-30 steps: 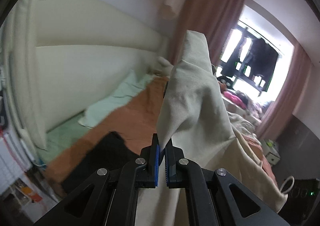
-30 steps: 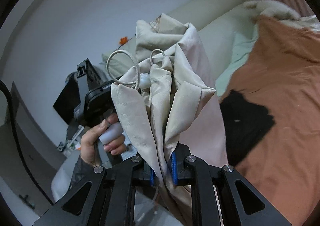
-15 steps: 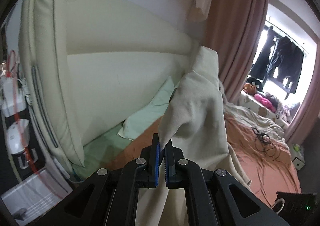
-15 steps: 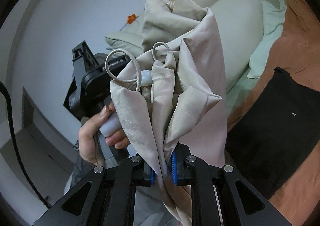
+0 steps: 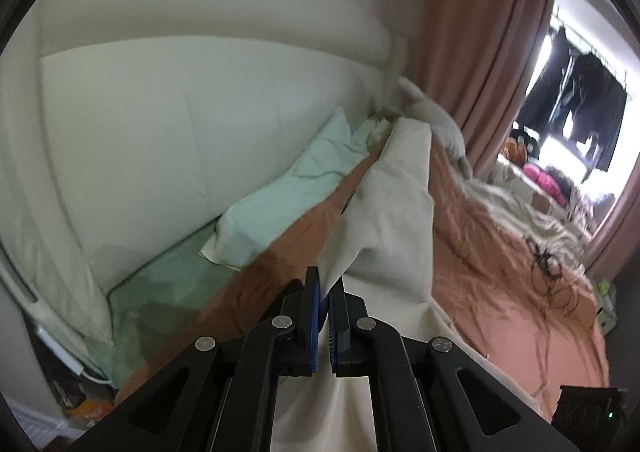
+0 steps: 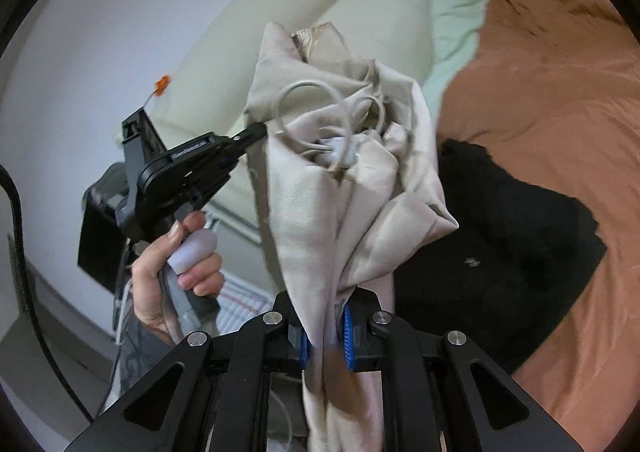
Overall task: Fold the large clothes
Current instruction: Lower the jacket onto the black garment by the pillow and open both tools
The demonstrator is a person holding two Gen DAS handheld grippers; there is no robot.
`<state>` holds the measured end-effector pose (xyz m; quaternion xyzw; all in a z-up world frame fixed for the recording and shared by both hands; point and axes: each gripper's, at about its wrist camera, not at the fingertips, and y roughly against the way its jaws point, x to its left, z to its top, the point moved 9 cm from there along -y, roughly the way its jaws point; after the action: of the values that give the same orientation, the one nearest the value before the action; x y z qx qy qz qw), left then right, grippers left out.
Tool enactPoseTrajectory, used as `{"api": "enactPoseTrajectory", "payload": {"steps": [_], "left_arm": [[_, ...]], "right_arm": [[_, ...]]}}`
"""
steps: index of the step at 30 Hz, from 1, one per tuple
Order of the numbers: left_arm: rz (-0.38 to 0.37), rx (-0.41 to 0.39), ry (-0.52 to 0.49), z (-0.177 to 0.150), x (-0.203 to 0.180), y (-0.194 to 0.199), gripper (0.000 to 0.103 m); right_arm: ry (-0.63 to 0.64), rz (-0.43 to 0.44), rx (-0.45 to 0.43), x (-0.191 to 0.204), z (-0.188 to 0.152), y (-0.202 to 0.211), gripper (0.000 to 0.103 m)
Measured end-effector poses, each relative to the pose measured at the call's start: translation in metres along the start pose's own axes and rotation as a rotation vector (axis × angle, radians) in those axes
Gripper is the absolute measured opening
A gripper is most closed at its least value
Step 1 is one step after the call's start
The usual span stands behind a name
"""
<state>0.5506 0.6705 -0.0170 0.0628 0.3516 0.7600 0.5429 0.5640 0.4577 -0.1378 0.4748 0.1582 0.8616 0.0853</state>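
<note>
Beige woven cloth, a large garment (image 6: 352,211), is pinched in a thick bunch between the blue pads of the right tool (image 6: 325,340), whose jaws are closed onto it with only the bundled folds keeping them apart. From that grip the fabric rises in crumpled pleats, and a pale drawcord (image 6: 316,107) with a white toggle (image 6: 342,151) is seen looped over its upper folds. On the garment's left edge the left tool (image 6: 256,130) is clamped, and it is gripped by a hand (image 6: 176,264) around a pale handle. In the left wrist view the left tool (image 5: 325,326) is shown fully closed on a thin corner of the same garment (image 5: 392,219), which stands up from the pads as a cream peak and drapes down to the right over the bed. The garment is thus held up between both tools, above the bed. Below and beyond it an orange-brown bedspread (image 5: 500,264) is spread, with a black garment (image 6: 500,252) laid on it near the right tool. Further back a pale green pillow (image 5: 288,199) is set against a cream padded headboard (image 5: 180,103). Farthest off, pink curtains (image 5: 480,43), a bright window and dark hanging clothes (image 5: 576,99) are recorded.
</note>
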Motion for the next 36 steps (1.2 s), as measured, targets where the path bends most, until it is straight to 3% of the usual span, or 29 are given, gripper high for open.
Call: {"api": "enactPoseTrajectory", "payload": {"steps": [4,7,10,18,22,23,26,29,33,36], "left_arm": [[0.045,0.04,-0.018,-0.009,-0.002,-0.04,0.003],[0.144,0.087,-0.097,-0.021,-0.001,-0.07,0.007],[0.185,0.131,-0.08,-0.037,0.011,-0.084,0.009],[0.215,0.209,-0.059,-0.101,0.055,-0.041,0.015],[0.213,0.201,-0.018,-0.132,0.081,-0.003,0.059],[0.214,0.182,-0.015,-0.138,0.085,0.01,0.066],[0.174,0.178,0.009,-0.154,0.091,0.03,0.07],[0.183,0.172,0.023,-0.162,0.096,0.039,0.07],[0.177,0.17,0.028,-0.179,0.1,0.052,0.07],[0.171,0.172,0.03,-0.193,0.099,0.055,0.07]], "right_arm": [[-0.057,-0.013,0.002,-0.032,0.002,-0.015,0.013],[-0.1,-0.08,0.004,-0.076,-0.002,-0.022,0.013],[-0.176,-0.137,0.024,-0.122,-0.011,-0.032,0.013],[-0.167,-0.151,0.028,-0.126,-0.02,-0.039,0.013],[-0.119,-0.172,0.043,-0.107,-0.005,-0.052,0.013],[-0.114,-0.176,0.049,-0.106,-0.003,-0.052,0.013],[-0.122,-0.217,0.082,-0.118,-0.006,-0.054,0.014],[-0.111,-0.301,0.091,-0.132,-0.007,-0.051,0.028],[-0.087,-0.437,0.065,-0.155,-0.012,-0.031,0.057],[-0.088,-0.479,0.056,-0.156,-0.015,-0.02,0.059]]}}
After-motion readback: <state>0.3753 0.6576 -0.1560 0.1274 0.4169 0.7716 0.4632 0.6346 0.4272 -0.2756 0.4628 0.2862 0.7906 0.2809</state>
